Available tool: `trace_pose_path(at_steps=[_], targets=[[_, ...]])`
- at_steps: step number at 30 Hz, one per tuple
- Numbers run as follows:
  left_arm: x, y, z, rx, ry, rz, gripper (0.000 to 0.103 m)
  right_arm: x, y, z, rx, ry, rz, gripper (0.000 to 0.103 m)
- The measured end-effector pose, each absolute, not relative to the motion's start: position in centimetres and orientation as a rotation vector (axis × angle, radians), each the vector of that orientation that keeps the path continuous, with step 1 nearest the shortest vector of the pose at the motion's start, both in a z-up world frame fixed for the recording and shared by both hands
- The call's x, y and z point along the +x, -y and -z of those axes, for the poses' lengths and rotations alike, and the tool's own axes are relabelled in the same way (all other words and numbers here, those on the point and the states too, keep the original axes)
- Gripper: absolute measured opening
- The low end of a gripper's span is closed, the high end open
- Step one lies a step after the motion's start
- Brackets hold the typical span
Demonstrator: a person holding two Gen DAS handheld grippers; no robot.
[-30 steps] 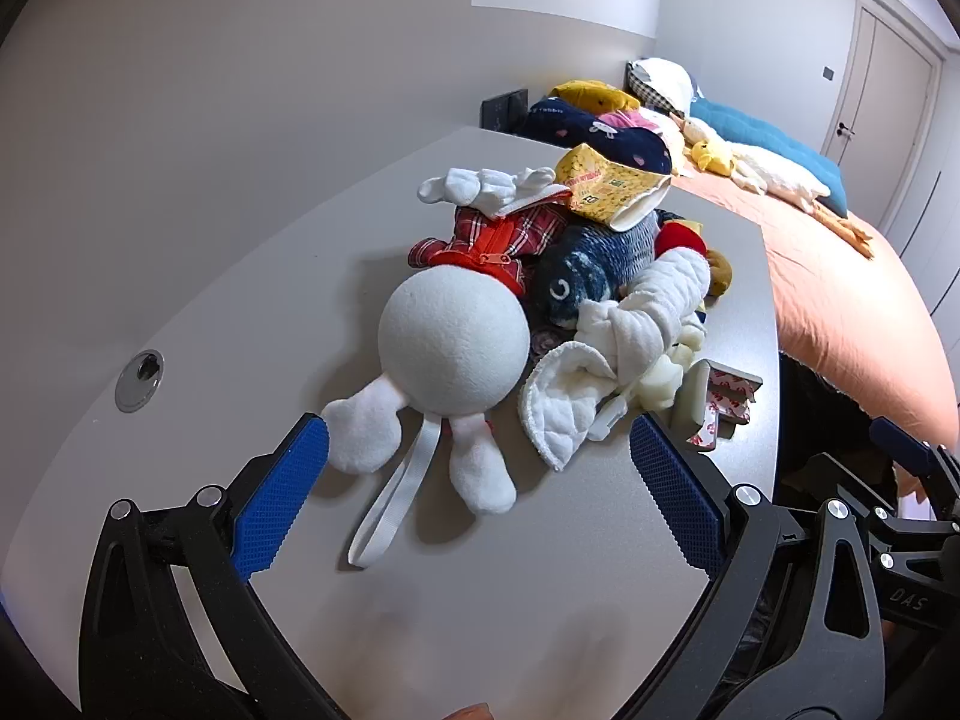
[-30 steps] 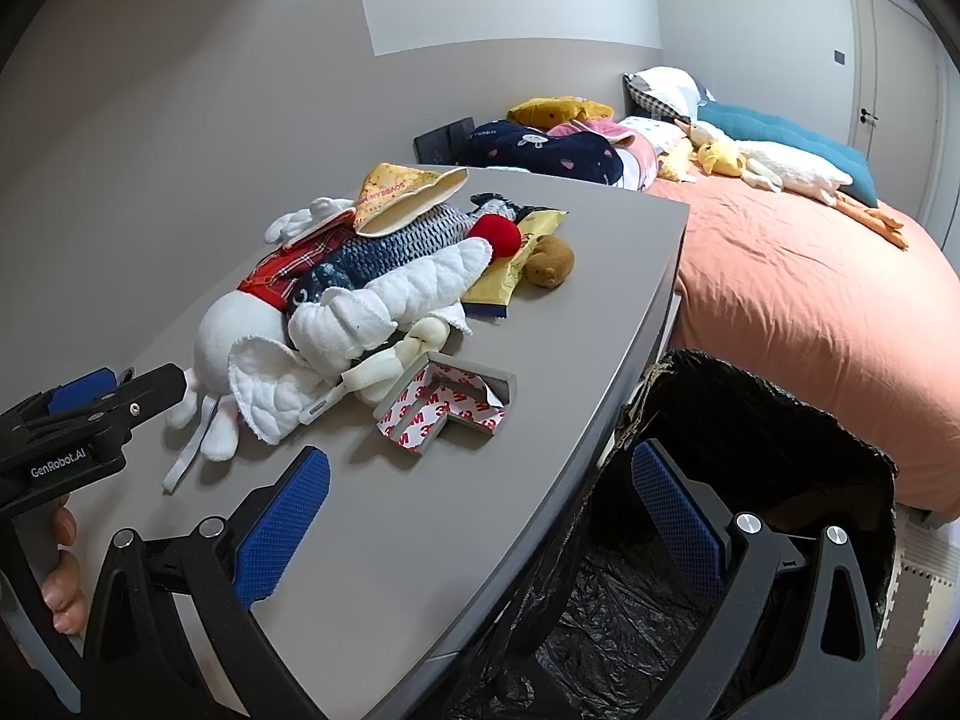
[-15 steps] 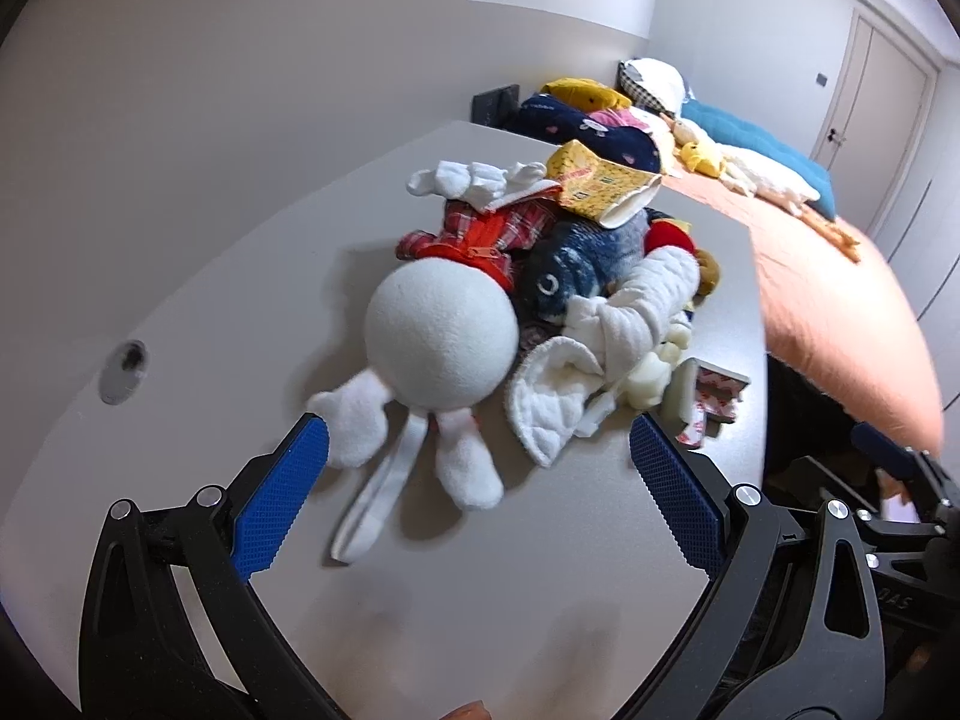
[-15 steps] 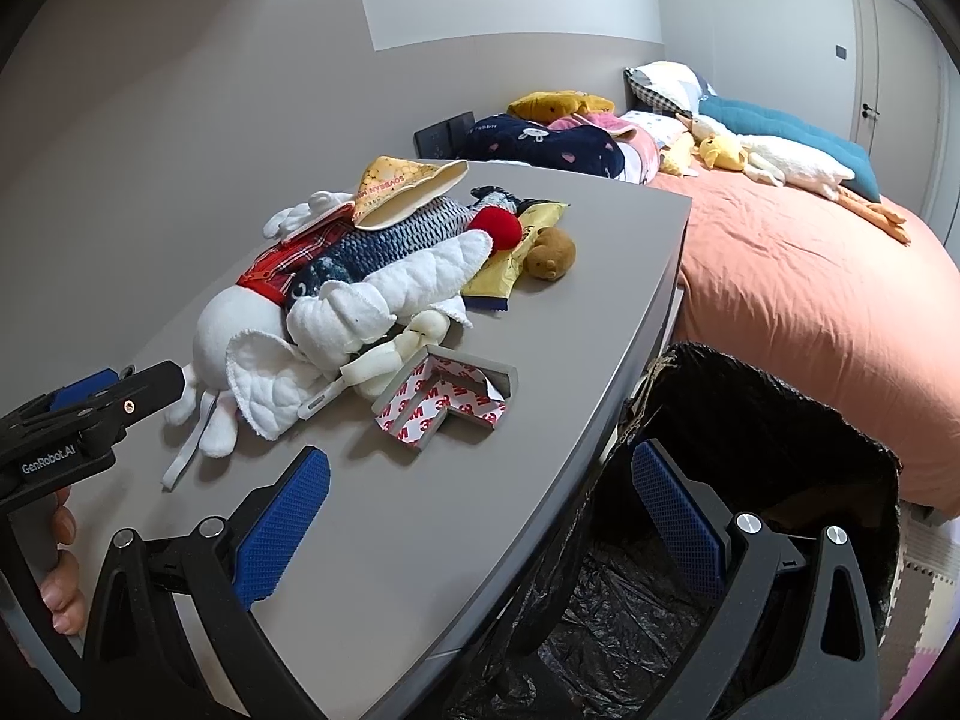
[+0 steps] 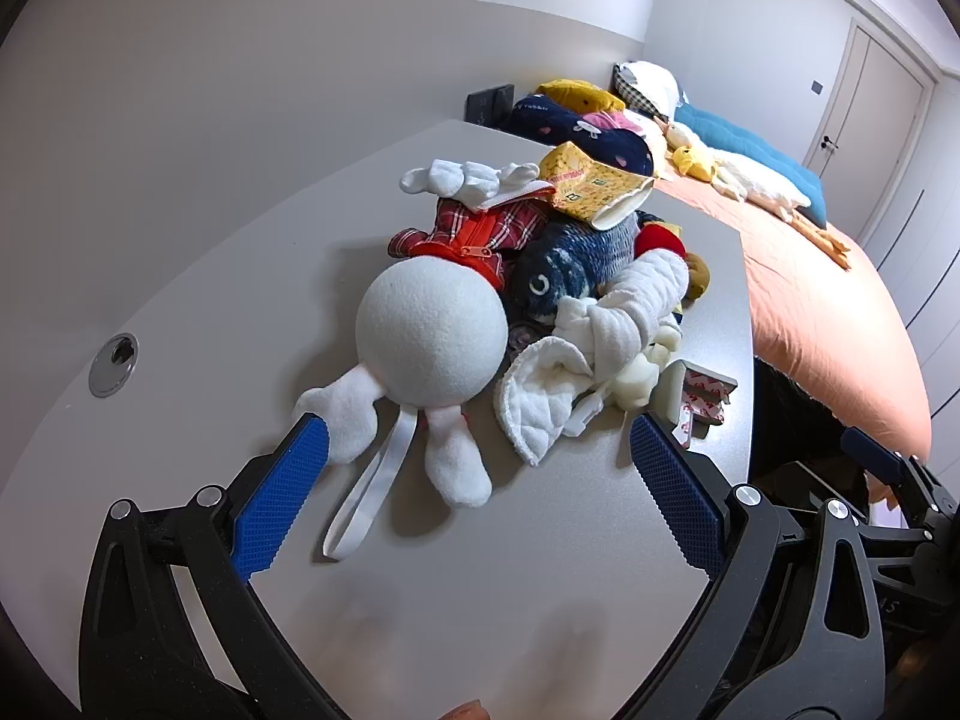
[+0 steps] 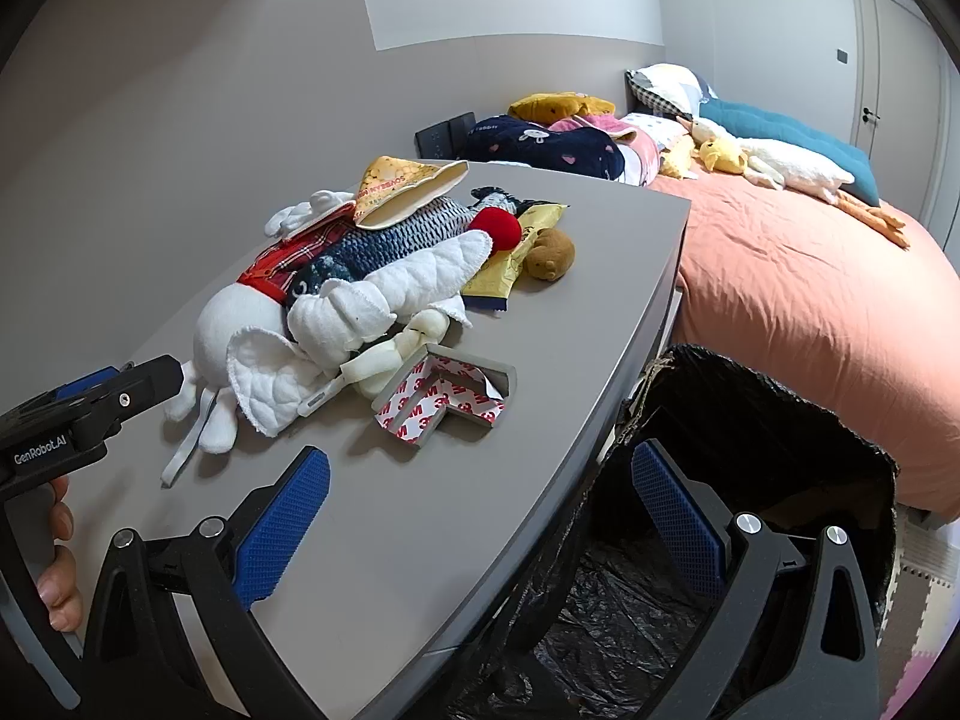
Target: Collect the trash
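Note:
A pile of soft toys and trash lies on the grey table (image 5: 240,276). Trash in it: a grey L-shaped corner guard with red-and-white tape backing (image 6: 447,399), also in the left wrist view (image 5: 699,399); a crumpled yellow paper bag (image 5: 591,189) on top (image 6: 408,189); a flat yellow wrapper (image 6: 510,267). A bin lined with a black bag (image 6: 750,450) stands beside the table's right edge. My left gripper (image 5: 477,498) is open and empty, just short of the white plush doll (image 5: 429,342). My right gripper (image 6: 480,519) is open and empty over the table edge, near the corner guard.
The pile also holds a blue plush fish (image 5: 570,267), a white quilted cloth (image 6: 384,300) and a brown plush (image 6: 549,255). A cable hole (image 5: 114,357) sits at the table's left. A bed with an orange cover (image 6: 810,276) lies behind the bin.
My left gripper has moved closer to the white plush doll, whose paw now meets the left finger. My right gripper has edged slightly toward the corner guard. Both stay open.

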State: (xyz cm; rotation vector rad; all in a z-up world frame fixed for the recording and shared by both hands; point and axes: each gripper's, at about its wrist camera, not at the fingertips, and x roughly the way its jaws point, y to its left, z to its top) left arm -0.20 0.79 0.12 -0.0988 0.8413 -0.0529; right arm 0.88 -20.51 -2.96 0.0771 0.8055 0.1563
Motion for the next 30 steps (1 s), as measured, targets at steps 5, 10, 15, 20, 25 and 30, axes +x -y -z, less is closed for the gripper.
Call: trace_pose_path(at_steps=[5,10,15,20,25,30], targets=[[-0.25,-0.79,-0.21,-0.095,-0.840,0.053,0.097,0.88,20.51,2.89,0.078,-0.805,-0.156,0.100],[-0.30,-0.70,-0.36,-0.074,-0.838,0.047,0.097,0.85,20.49,2.86,0.078,-0.808,-0.161,0.100],[-0.36,-0.42,-0.51,-0.052,-0.830,0.054,0.097,0.83,20.51,2.89,0.079,-0.807,-0.160,0.100],[-0.12,-0.54,-0.49,-0.071,-0.846,0.089,0.097,0.84,20.52,2.90,0.079,-0.809,-0.159,0.100],[-0.07,-0.38,-0.33,-0.082,-0.849,0.108,0.097,0.91,20.33,3.15,0.069,-0.810,-0.170,0.100],[-0.01,-0.06,-0.09,-0.064,-0.852,0.097,0.097,1.22,20.28,3.46,0.067,-0.801,-0.207,0.100]])
